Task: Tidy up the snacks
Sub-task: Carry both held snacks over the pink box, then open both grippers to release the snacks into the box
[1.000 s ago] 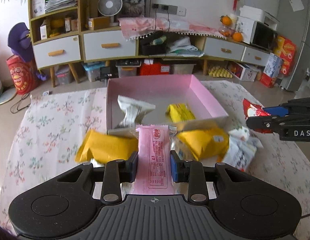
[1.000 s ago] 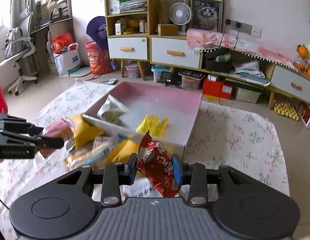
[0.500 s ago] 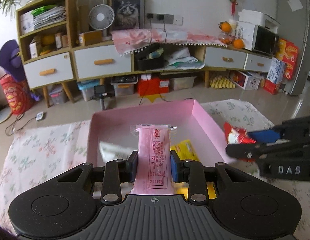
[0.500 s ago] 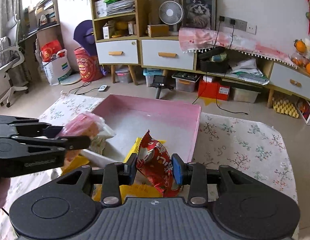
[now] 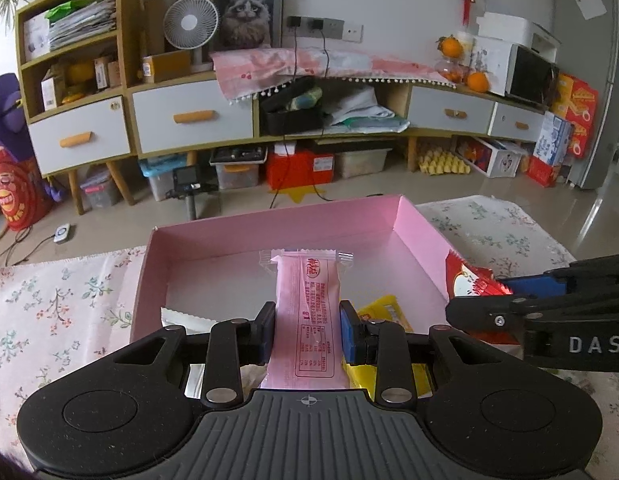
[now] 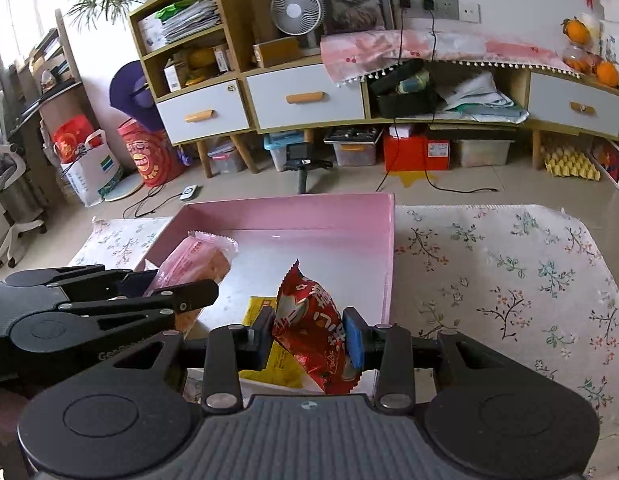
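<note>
My left gripper (image 5: 308,330) is shut on a pink snack packet (image 5: 305,304) and holds it above the open pink box (image 5: 269,226). In the right wrist view the same packet (image 6: 197,262) shows at the left, clamped in the left gripper (image 6: 165,294). My right gripper (image 6: 309,334) is shut on a red snack packet (image 6: 313,328) over the box's (image 6: 293,210) near right corner. The left wrist view shows that red packet (image 5: 469,282) held by the right gripper (image 5: 505,296) at the right. A yellow packet (image 5: 383,312) and a white packet (image 5: 185,315) lie inside the box.
The box sits on a floral tablecloth (image 6: 501,272) that stretches bare to the right. Beyond the table edge stand a sideboard with white drawers (image 5: 189,120), storage bins (image 6: 353,150) on the floor and a small tripod camera (image 6: 303,160).
Both grippers have carried their packets forward from the near pile to above the box. The loose yellow and white packets in front of the box have dropped out of sight below.
</note>
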A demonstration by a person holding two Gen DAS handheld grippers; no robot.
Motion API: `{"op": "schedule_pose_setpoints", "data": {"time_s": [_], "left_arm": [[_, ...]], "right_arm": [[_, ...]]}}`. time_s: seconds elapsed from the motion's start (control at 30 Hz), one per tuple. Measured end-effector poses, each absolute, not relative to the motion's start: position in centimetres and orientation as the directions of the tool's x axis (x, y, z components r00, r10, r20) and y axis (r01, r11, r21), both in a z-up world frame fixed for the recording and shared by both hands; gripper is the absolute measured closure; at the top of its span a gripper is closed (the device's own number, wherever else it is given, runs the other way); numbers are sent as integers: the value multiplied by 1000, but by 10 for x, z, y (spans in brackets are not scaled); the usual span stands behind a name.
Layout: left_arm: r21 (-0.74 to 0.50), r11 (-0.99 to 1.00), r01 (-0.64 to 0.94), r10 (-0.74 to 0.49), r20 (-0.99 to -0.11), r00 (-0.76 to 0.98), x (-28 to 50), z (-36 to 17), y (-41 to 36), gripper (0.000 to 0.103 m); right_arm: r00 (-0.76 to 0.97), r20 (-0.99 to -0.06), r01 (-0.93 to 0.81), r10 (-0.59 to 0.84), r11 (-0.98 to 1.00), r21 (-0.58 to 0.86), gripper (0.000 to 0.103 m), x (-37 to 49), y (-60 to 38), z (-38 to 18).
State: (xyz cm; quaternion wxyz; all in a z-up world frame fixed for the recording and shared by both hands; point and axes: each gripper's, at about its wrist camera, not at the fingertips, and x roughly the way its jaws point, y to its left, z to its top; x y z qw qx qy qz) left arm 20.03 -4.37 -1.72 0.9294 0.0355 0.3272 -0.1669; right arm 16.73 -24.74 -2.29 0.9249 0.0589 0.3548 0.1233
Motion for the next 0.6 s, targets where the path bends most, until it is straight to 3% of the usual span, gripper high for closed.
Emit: {"op": "schedule_pose_setpoints", "data": {"time_s": [0.2, 0.23, 0.27, 0.3, 0.5, 0.6], "left_arm": [[-53, 939, 339, -299, -610, 734, 203, -20, -44, 70], [-53, 939, 341, -300, -613, 731, 204, -20, -44, 66], [-53, 937, 345, -303, -618, 726, 204, -20, -43, 55], [-49, 937, 345, -300, -618, 727, 203, -19, -43, 45], [-27, 936, 351, -292, -614, 734, 191, -10, -36, 31], [-20, 936, 351, -288, -617, 733, 184, -6, -34, 29]], "right_arm": [[718, -643, -175, 266, 964, 203, 86, 170, -249, -25], [720, -641, -175, 268, 963, 205, 85, 170, -250, -25], [725, -636, -170, 263, 964, 205, 84, 169, -251, -24], [727, -636, -167, 260, 965, 203, 76, 169, -251, -23], [733, -633, -171, 248, 968, 182, 67, 162, -255, -16], [736, -631, -181, 245, 969, 166, 60, 157, -256, -12]]}}
